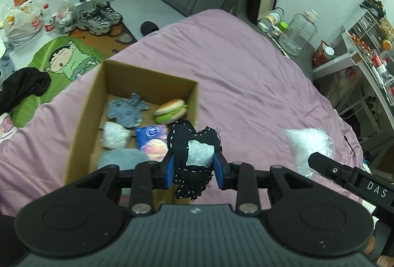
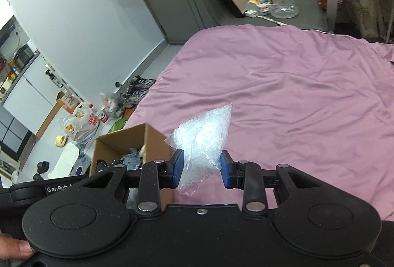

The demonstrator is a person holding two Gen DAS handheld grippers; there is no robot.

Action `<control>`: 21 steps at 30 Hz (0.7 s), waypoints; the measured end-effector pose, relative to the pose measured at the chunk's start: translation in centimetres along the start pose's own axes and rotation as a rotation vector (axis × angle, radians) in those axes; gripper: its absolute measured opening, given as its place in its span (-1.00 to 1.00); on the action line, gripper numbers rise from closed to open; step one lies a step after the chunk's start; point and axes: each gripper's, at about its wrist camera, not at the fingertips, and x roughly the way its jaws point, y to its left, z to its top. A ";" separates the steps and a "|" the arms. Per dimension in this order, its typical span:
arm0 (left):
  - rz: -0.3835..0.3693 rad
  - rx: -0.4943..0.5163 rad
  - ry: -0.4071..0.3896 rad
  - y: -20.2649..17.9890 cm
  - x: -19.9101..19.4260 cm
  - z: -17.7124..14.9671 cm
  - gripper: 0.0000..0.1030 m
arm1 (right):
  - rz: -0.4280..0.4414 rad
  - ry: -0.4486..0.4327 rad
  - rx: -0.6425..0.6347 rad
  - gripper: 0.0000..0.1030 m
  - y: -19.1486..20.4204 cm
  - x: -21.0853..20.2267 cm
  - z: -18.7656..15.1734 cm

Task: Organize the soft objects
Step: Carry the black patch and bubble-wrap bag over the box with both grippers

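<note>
Pink bed [image 1: 246, 74] — cardboard box [image 1: 81, 119] on it.

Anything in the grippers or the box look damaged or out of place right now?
The black stitched pouch in the left gripper has frayed edges and loose white stitching. The bubble wrap and cardboard box contents look ordinary.

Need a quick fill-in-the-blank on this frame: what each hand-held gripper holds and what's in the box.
1. The left hand-held gripper is shut on a black stitched ____.
2. The right hand-held gripper is shut on a crumpled sheet of ____.
3. The toy burger lies inside the ____.
4. The cardboard box stands on a ____ bedsheet.

Missing words: heart; bubble wrap; cardboard box; pink
</note>
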 end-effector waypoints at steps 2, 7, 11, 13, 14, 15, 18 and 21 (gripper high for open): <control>0.008 -0.004 -0.003 1.0 -0.3 0.0 -0.38 | 0.005 0.001 -0.008 -0.40 0.8 0.1 -0.1; 0.034 -0.018 0.024 2.6 -0.1 0.0 -0.38 | 0.016 0.005 -0.030 -0.40 2.6 0.4 -0.6; 0.036 -0.015 0.048 3.2 0.4 -0.2 -0.37 | 0.016 0.009 -0.037 -0.40 3.4 0.4 -0.9; 0.033 -0.016 0.056 3.2 0.6 -0.3 -0.37 | 0.012 0.011 -0.038 -0.40 3.5 0.4 -1.0; 0.033 -0.015 0.060 3.3 0.7 -0.4 -0.37 | 0.009 0.011 -0.039 -0.40 3.5 0.4 -1.1; 0.036 -0.016 0.067 3.3 0.9 -0.4 -0.36 | 0.007 0.011 -0.039 -0.40 3.6 0.3 -1.1; 0.034 -0.032 0.089 3.5 1.4 -0.5 -0.32 | 0.003 0.011 -0.041 -0.40 3.7 0.3 -1.0; 0.019 -0.051 0.125 3.6 2.0 -0.4 -0.27 | 0.006 0.013 -0.044 -0.40 4.0 0.5 -0.9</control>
